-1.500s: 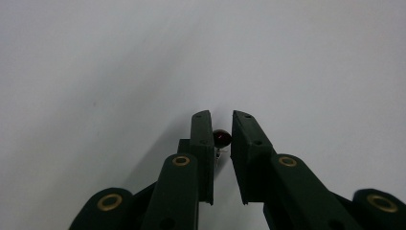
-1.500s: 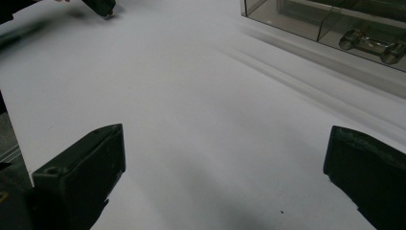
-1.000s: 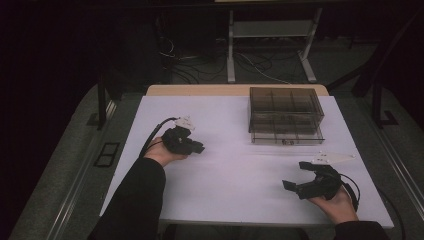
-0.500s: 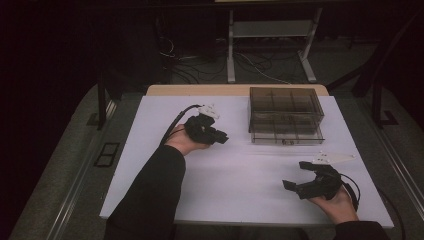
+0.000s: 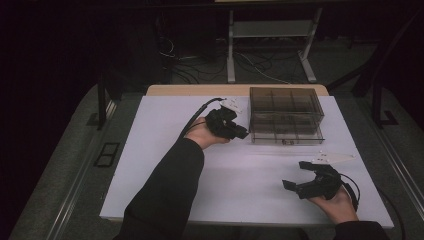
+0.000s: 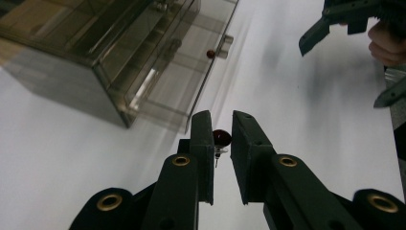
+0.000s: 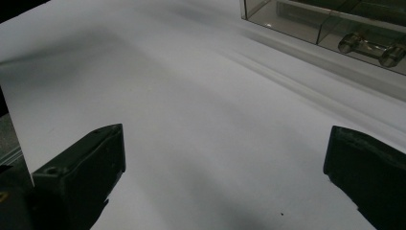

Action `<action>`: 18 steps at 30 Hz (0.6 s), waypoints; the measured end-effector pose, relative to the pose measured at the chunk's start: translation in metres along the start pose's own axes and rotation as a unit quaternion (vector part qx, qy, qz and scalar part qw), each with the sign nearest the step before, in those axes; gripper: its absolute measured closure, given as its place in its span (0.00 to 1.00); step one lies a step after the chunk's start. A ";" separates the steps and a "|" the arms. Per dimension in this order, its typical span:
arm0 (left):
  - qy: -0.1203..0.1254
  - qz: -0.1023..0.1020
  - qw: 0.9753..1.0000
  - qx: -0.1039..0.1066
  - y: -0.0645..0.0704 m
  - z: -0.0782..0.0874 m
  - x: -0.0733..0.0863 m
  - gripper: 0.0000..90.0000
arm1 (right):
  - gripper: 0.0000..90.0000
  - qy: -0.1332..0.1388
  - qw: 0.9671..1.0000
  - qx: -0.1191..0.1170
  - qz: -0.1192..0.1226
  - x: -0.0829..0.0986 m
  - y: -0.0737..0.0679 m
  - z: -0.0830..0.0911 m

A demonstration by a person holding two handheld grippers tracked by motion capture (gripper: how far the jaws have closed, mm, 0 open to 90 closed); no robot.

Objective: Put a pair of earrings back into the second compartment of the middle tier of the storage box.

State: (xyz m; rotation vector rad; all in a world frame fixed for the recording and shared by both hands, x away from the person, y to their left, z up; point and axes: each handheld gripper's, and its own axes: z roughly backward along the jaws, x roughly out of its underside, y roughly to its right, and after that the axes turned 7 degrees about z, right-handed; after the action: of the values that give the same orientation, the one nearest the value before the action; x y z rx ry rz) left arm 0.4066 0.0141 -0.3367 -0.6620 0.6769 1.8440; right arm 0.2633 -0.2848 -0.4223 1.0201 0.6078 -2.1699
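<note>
Dark red bead on a thin pin [image 6: 221, 139] sits pinched between the left tongs [image 6: 221, 143], whose two black jaws are closed almost together around it, above the white counter [image 5: 165, 150]. Seen from the high view, those left tongs [image 5: 235, 131] hover just beside the left front corner of a smoky clear drawer box [image 5: 286, 114] standing at the far side of the counter. In the left gripper view the box [image 6: 95, 52] lies tilted across the upper left, its lowest drawer pulled partly out, with a second small red bead [image 6: 209, 54] showing near the drawer's clear knob. A dark sleeve runs from the near edge of the counter up to the hand gripping the left tongs. Well apart, at the near right corner, the right tongs [image 5: 297, 175] rest low over the counter in the person's other hand, jaws spread wide with nothing between them; a clear plastic strip [image 5: 330, 158] lies on the counter just beyond them.
</note>
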 end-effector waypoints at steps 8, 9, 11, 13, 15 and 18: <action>0.009 0.000 1.000 0.010 0.004 -0.023 -0.019 0.87 | 0.00 0.001 1.000 -0.001 0.000 0.000 0.001 0.000; 0.010 -0.001 1.000 0.011 0.005 -0.027 -0.021 0.87 | 0.00 0.001 1.000 -0.001 0.000 0.000 0.001 0.000; 0.011 -0.003 1.000 0.014 0.006 -0.033 -0.026 0.87 | 0.00 0.000 1.000 -0.002 -0.001 0.000 0.001 0.001; 0.011 -0.006 1.000 0.018 0.007 -0.038 -0.030 0.87 | 0.00 0.001 1.000 -0.001 0.000 0.001 0.001 0.001; 0.016 -0.005 1.000 0.023 0.008 -0.043 -0.034 0.87 | 0.00 0.001 1.000 -0.001 0.000 0.000 0.001 0.001; 0.017 -0.005 1.000 0.026 0.009 -0.051 -0.039 0.87 | 0.00 0.002 1.000 -0.002 -0.001 0.001 0.001 0.001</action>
State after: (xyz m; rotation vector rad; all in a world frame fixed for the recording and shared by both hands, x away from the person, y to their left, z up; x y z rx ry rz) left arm 0.4179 -0.0499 -0.3429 -0.6623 0.7393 1.8031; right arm 0.2634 -0.2862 -0.4224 1.0226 0.6138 -2.1677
